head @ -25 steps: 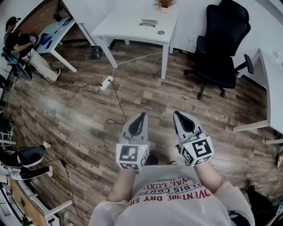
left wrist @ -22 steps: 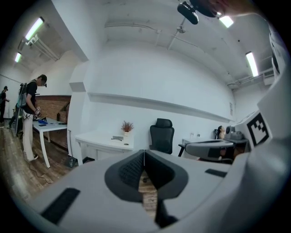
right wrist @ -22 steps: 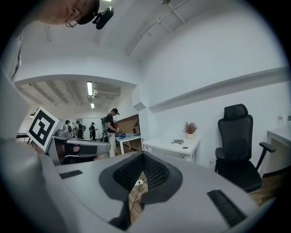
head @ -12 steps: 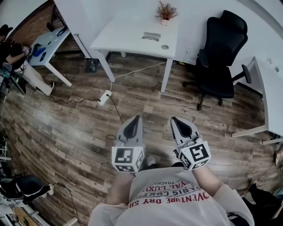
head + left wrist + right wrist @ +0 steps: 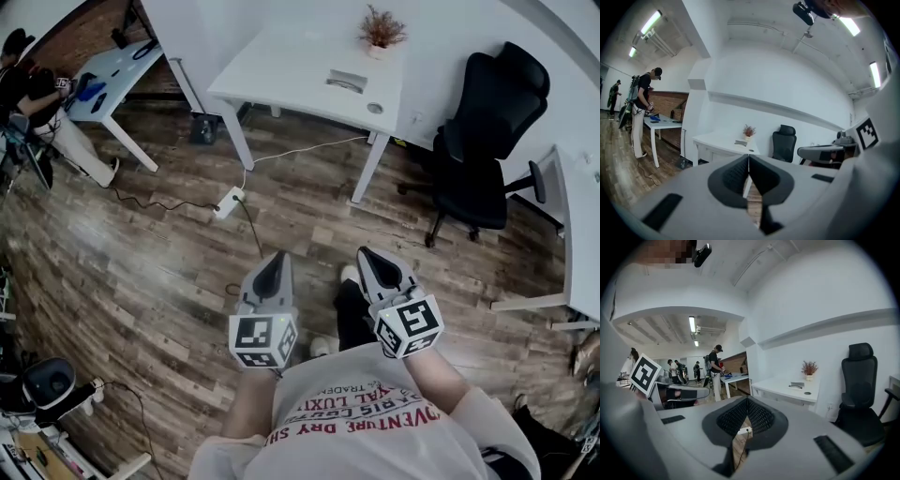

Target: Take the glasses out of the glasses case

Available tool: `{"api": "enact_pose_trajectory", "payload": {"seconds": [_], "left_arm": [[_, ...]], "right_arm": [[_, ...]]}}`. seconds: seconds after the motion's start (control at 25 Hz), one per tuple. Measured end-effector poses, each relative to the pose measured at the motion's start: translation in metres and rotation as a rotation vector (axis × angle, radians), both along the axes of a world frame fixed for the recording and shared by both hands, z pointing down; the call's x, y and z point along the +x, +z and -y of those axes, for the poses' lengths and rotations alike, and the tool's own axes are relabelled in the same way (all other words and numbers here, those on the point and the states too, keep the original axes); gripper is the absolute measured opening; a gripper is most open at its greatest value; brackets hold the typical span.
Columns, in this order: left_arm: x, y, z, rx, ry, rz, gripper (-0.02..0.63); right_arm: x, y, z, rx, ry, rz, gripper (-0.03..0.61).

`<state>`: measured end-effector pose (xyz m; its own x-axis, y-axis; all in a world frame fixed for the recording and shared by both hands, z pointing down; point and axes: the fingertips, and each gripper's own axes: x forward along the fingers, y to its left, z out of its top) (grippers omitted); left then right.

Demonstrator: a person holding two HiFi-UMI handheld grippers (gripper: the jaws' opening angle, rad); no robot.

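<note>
The left gripper (image 5: 276,258) and the right gripper (image 5: 368,255) are being held side by side over the wooden floor (image 5: 159,262), both with jaws pressed together and nothing between them. The glasses case (image 5: 345,82) (a small grey oblong, as far as can be judged) is being carried by the white worktop (image 5: 291,66) well ahead, its long axis crosswise, slightly nearer the right gripper.
</note>
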<state>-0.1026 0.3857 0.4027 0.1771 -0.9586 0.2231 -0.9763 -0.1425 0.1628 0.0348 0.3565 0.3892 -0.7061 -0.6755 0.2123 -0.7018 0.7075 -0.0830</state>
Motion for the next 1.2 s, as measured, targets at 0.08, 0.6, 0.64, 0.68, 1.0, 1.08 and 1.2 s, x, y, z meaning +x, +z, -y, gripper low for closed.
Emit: {"api": "enact_pose_trajectory", "payload": {"seconds": [0.08, 0.6, 0.64, 0.68, 1.0, 1.08, 1.2], "left_arm": [[-0.009, 0.000, 0.014, 0.002, -0.028, 0.014, 0.008], [-0.037, -0.018, 0.183, -0.012, -0.161, 0.058, 0.008], [-0.035, -0.021, 0.201, -0.010, -0.165, 0.058, 0.008], [-0.033, -0.024, 0.218, -0.009, -0.167, 0.060, 0.008], [0.006, -0.027, 0.346, -0.012, -0.083, 0.030, 0.008], [0.019, -0.024, 0.369, -0.023, -0.046, 0.033, 0.008], [0.030, -0.016, 0.401, -0.053, -0.008, 0.038, 0.008]], "right_arm": [[-0.013, 0.002, 0.018, 0.001, -0.038, 0.004, 0.012], [-0.054, -0.008, 0.210, -0.016, -0.212, 0.037, 0.012], [-0.053, -0.011, 0.228, -0.015, -0.217, 0.039, 0.012], [-0.051, -0.013, 0.246, -0.015, -0.221, 0.042, 0.012], [-0.014, -0.010, 0.357, -0.031, -0.169, 0.048, 0.012], [-0.001, -0.003, 0.375, -0.050, -0.140, 0.045, 0.012], [0.017, 0.008, 0.403, -0.078, -0.086, 0.038, 0.012]]}}
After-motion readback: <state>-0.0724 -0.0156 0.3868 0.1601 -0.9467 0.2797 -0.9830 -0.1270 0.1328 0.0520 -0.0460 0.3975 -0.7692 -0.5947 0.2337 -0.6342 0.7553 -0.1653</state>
